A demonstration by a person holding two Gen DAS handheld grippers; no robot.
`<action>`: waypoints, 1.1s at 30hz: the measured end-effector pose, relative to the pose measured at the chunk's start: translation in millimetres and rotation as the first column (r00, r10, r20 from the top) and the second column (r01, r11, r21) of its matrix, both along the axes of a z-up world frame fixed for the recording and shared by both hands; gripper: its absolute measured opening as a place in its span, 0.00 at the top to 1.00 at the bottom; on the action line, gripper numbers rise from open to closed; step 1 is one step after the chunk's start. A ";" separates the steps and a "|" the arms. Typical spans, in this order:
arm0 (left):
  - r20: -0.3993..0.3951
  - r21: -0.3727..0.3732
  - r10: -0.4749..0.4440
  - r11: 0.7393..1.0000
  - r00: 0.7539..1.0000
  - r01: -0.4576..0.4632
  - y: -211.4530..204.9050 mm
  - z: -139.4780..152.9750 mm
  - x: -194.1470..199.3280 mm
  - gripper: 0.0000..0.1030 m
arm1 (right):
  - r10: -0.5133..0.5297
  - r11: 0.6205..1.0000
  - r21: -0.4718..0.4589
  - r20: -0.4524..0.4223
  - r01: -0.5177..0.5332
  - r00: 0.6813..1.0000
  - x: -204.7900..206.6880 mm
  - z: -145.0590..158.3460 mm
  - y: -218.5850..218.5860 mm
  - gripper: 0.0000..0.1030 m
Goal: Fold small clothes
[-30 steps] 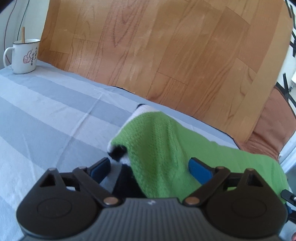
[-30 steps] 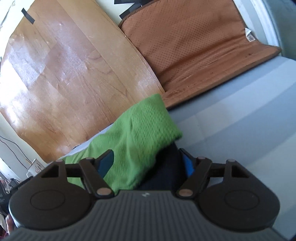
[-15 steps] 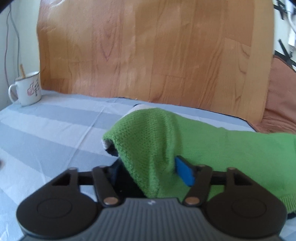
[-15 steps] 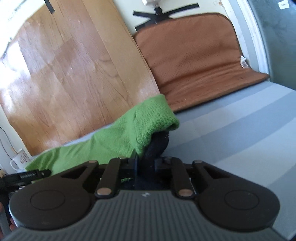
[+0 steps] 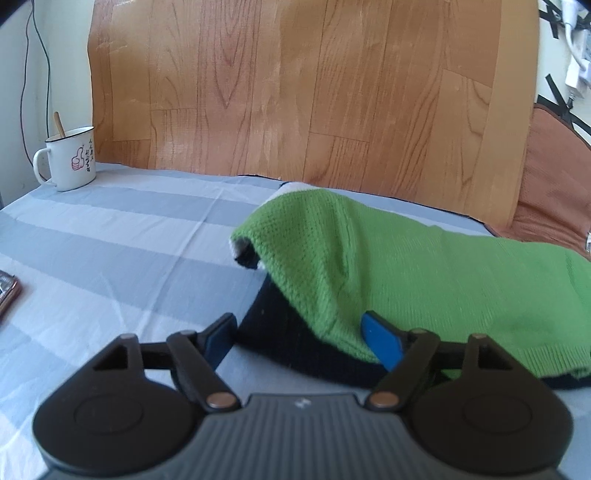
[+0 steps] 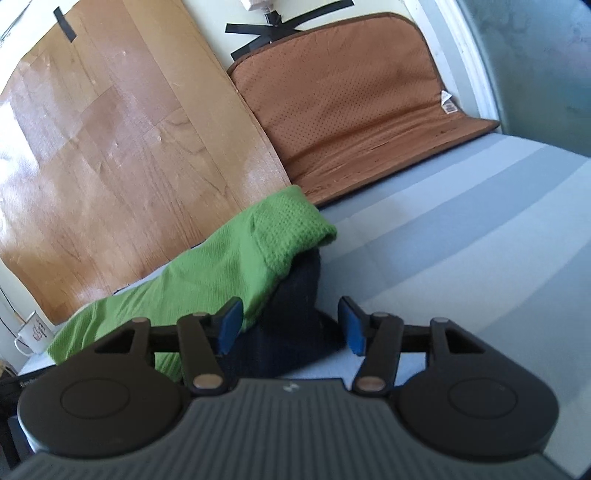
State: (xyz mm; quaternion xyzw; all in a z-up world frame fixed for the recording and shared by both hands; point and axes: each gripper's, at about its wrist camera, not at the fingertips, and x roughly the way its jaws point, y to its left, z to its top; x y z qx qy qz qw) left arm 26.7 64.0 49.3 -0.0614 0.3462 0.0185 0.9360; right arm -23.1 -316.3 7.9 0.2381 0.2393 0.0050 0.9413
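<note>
A striped grey-and-white sheet (image 5: 110,236) covers the flat surface, backed by a wood-grain panel (image 5: 295,92) leaning on a pale wall (image 5: 48,55), with a brown perforated cushion (image 6: 351,103) beside it, black tape (image 6: 277,27) above, and daylight glaring on the panel's left.

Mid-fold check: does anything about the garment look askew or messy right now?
Yes. The green knit garment lies humped, not flat; its folded end overhangs the dark layer beneath, edges unaligned. Nothing looks spilled or damaged.

Sweater (image 5: 388,266) on sheet (image 5: 110,236), mug (image 5: 68,158) behind-left
</note>
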 end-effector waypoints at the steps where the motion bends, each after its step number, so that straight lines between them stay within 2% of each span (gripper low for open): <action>1: 0.003 0.003 -0.002 1.000 1.000 0.002 -0.3 0.4 -3.6 0.26 | -0.005 1.000 -0.002 0.003 0.005 1.000 -3.7 -0.1 -0.2 0.42; 8: 0.018 0.032 -0.022 0.999 1.000 0.022 -3.0 2.2 -22.2 0.22 | -0.023 1.000 0.005 -0.010 0.023 1.000 -20.6 -3.4 -0.3 0.42; 15: -0.012 0.047 -0.038 0.998 0.999 0.039 -5.1 1.3 -34.1 0.23 | -0.027 0.999 -0.018 -0.012 0.027 1.000 -29.2 -4.8 4.9 0.41; 28: 0.003 0.105 -0.059 0.993 0.998 0.058 -13.4 3.0 -51.9 0.22 | 0.001 1.000 -0.025 0.000 -0.001 1.000 -57.4 -6.4 15.3 0.39; 33: 0.026 0.139 -0.072 0.988 0.997 0.068 -19.3 4.5 -58.8 0.16 | 0.017 1.000 -0.022 0.004 -0.017 1.000 -64.9 -7.1 17.7 0.38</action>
